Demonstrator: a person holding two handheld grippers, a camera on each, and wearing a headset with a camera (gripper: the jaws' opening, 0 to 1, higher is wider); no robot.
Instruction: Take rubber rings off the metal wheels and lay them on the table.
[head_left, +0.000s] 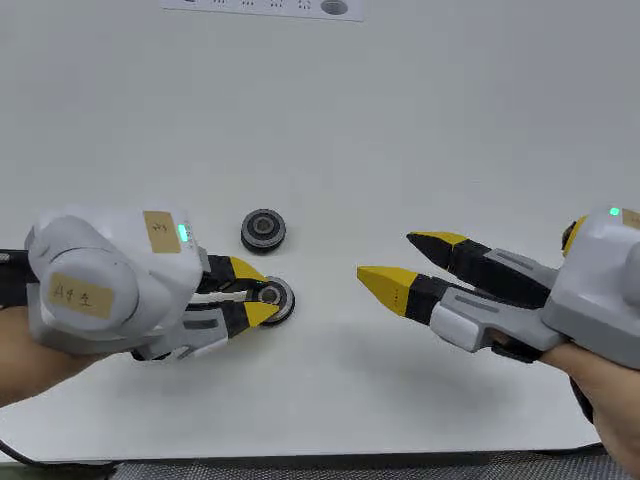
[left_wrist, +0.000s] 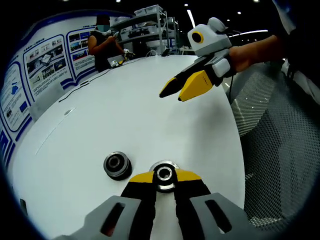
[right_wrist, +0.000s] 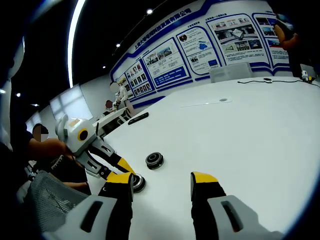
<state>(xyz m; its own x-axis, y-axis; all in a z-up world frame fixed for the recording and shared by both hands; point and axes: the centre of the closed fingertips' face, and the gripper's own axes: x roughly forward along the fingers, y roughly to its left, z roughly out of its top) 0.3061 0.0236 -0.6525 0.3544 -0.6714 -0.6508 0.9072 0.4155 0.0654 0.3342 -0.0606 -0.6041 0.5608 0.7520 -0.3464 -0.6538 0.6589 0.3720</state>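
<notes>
Our left tongs (head_left: 262, 292) (left_wrist: 164, 177) grip a wheel (head_left: 278, 296) (left_wrist: 164, 173) on the tabletop (head_left: 400, 150). Their tips cover its near edge, and we cannot tell its ring from the metal. A second wheel (head_left: 263, 229) (left_wrist: 117, 165) (right_wrist: 154, 160) lies just beyond them. Our right tongs (head_left: 390, 258) (right_wrist: 161, 177) gape, well apart.

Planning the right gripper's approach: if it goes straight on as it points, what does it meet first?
Probably the loose wheel, between its open jaws in the right gripper view; the held wheel in the left gripper lies aside. Height unclear.
</notes>
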